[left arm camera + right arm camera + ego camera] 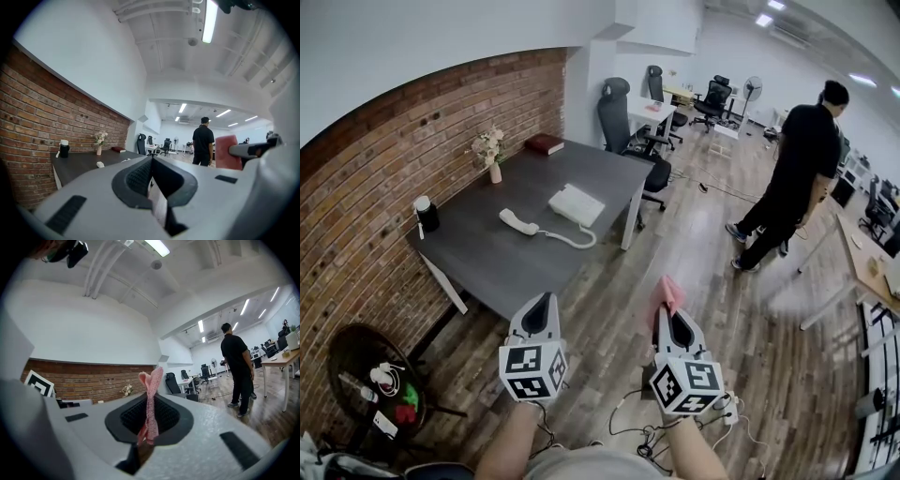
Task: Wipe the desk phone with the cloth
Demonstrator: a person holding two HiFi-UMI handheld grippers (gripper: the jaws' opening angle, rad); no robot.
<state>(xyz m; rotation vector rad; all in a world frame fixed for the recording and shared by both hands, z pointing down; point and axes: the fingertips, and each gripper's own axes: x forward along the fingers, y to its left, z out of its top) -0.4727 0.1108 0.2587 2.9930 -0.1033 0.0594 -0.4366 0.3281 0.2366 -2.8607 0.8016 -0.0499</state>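
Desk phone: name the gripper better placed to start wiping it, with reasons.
Right. The right gripper holds the pink cloth in its jaws; the left gripper is shut on nothing. The desk phone lies on the desk, apart from both.

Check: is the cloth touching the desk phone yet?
Apart. Head view: the cloth, pinched in the right gripper, is out over the floor, well clear of the desk where the desk phone sits.
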